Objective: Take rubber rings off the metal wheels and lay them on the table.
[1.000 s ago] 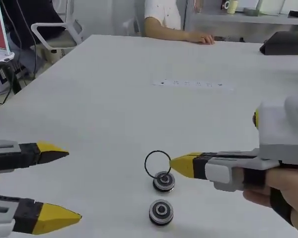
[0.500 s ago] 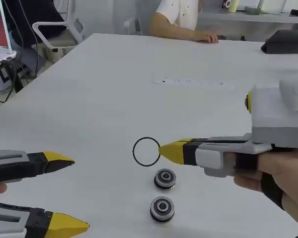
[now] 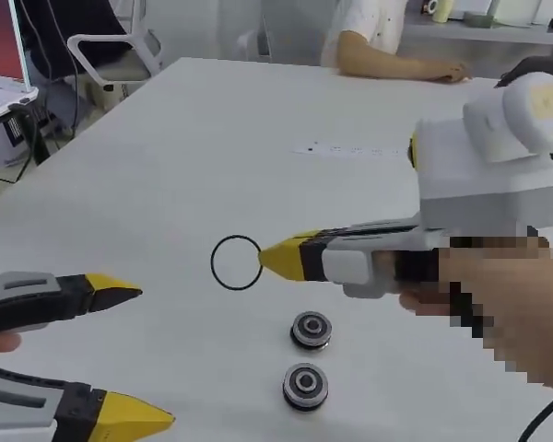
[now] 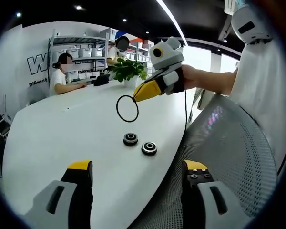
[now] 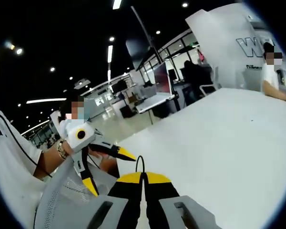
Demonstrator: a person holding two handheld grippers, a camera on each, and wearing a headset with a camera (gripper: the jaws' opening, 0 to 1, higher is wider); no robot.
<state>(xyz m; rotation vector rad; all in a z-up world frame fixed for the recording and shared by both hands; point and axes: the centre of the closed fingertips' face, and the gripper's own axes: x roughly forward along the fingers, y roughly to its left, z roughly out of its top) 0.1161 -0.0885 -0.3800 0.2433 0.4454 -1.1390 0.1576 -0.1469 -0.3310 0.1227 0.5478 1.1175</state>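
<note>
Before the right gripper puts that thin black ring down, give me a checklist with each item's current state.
1. Thin black rubber ring pinched at the tips of the yellow-tipped right gripper, jaws shut: ok.
2. Ring clear of the two small round metal wheels, off to one side of them: ok.
3. Bare patch of white table near the ring to lay it on: ok.
4. Yellow-tipped left gripper open and well apart from ring and wheels: ok.
5. Whether either wheel carries a rubber ring to pull next: cannot tell.
</note>
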